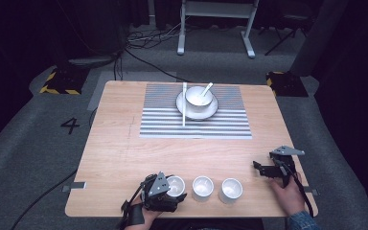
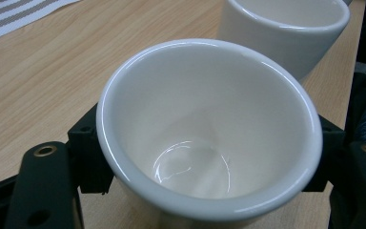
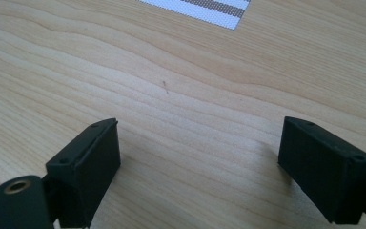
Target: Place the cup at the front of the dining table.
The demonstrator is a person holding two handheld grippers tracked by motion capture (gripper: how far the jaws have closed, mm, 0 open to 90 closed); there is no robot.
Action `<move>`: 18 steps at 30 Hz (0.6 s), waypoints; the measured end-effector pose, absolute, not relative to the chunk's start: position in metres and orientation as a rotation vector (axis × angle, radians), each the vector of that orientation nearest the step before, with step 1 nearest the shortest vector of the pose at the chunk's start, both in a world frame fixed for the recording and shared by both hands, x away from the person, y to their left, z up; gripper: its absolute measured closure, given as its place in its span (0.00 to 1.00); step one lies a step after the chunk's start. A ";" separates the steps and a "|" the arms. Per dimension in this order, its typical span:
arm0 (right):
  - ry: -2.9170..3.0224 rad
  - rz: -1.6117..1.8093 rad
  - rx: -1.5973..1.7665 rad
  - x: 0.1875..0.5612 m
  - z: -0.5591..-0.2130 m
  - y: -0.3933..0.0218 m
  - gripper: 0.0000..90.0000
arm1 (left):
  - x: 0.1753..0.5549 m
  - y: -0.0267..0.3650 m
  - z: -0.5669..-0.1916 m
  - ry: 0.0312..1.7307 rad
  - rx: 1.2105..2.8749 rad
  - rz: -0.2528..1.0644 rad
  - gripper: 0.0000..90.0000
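Gripping leftmost cup [image 2: 209,138], left hand-held gripper [image 1: 165,189]; right hand-held gripper [image 3: 200,162] jaws apart.

The cup [image 2: 209,129] pinched between my left gripper's [image 1: 165,189] jaws is glazed white ceramic, smooth and glossy, with bright reflections pooling in its bottom; the second cup [image 2: 286,33] at one o'clock from it has the same shiny glaze. My jaws are matt black plastic with small brass-coloured inserts. My right gripper [image 3: 200,167] has the same dull black blocks, spread wide over the table [image 3: 181,95], pale wood with flowing grain and a soft satin finish. At twelve o'clock on the table lies a woven-looking striped placemat [image 1: 196,122] carrying a glossy white bowl [image 1: 199,96] and plate [image 1: 211,111].
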State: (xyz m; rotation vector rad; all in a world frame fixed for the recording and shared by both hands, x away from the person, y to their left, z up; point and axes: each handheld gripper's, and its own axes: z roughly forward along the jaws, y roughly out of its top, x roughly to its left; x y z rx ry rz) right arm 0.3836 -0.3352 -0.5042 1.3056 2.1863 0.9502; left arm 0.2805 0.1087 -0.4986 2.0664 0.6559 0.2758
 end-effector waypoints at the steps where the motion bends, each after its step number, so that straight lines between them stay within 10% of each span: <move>1: 2.187 0.949 1.305 0.384 -0.504 -0.335 0.16 | 0.280 0.109 -0.499 0.656 2.066 0.276 0.29; 18: 2.187 0.949 1.305 0.384 -0.504 -0.335 0.16 | 0.282 0.114 -0.471 0.670 2.085 0.252 0.30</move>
